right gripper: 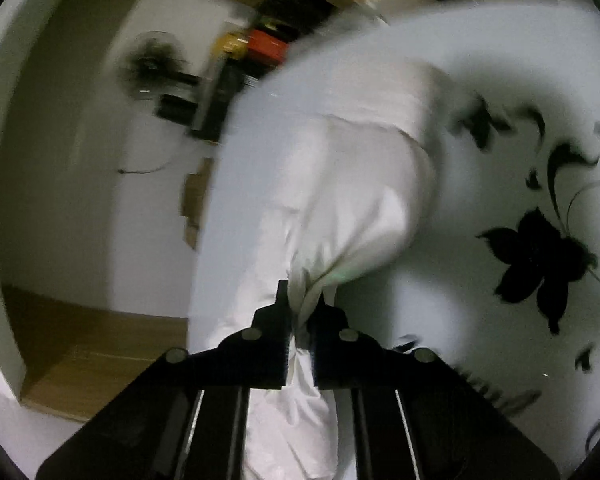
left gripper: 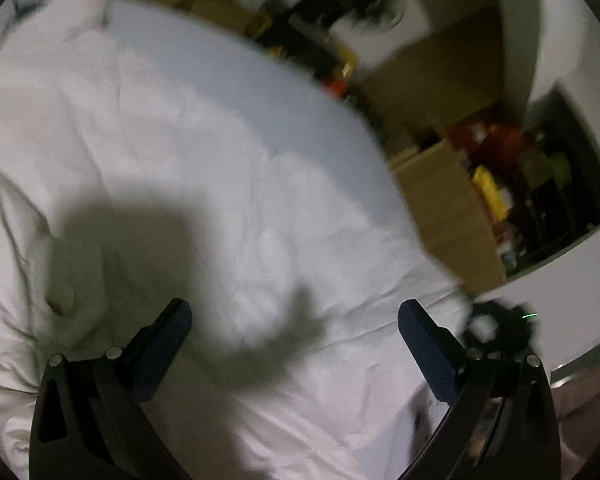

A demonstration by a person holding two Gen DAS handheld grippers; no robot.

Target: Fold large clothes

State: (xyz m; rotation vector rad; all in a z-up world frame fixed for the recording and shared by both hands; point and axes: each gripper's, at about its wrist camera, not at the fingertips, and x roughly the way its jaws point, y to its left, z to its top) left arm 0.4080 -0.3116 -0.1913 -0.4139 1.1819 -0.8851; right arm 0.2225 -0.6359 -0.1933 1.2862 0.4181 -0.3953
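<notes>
A bunched fold of the white garment [right gripper: 340, 216] is pinched between the closed jaws of the right hand-held gripper [right gripper: 300, 312] and pulled taut off the bed [right gripper: 500, 92], whose sheet carries a black floral print. Left hand-held gripper [left gripper: 296, 320] is held wide open above the garment spread on the bed, nothing gripped. Cardboard boxes [left gripper: 440, 192] are seen beyond the bed edge.

Dim room, white walls [right gripper: 60, 152], cluttered shelf [left gripper: 540, 184], possibly a fan [right gripper: 152, 64]
</notes>
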